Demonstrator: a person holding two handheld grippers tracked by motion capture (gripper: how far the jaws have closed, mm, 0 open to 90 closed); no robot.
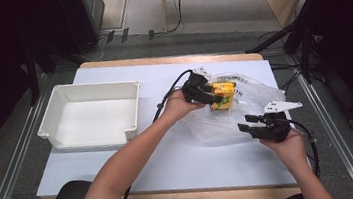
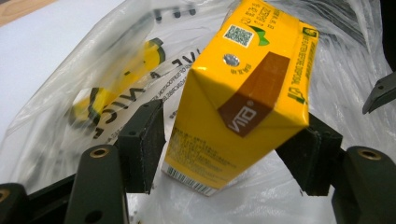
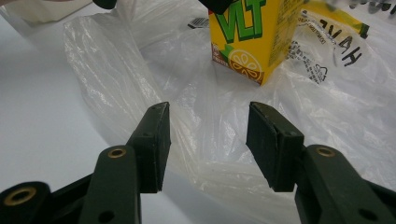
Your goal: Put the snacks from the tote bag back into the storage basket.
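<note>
A yellow drink carton (image 1: 223, 95) stands tilted on a clear plastic bag (image 1: 217, 125) at the table's right half. My left gripper (image 1: 213, 97) reaches it from the left, and the carton (image 2: 243, 93) sits between the jaws of that gripper (image 2: 233, 121); the left pad (image 2: 144, 140) stands a sliver off its side, so the jaws are open around it. My right gripper (image 1: 243, 123) hovers open at the bag's near right edge. In the right gripper view its jaws (image 3: 210, 114) frame bare crinkled bag (image 3: 116, 60), with the carton (image 3: 247, 42) farther off.
An empty white tray (image 1: 87, 87) sits on the left half of the pale blue table (image 1: 172, 165). The bag carries black lettering and a yellow-black print (image 2: 93, 102). Cables trail from both grippers. Table edges lie close on the right and near sides.
</note>
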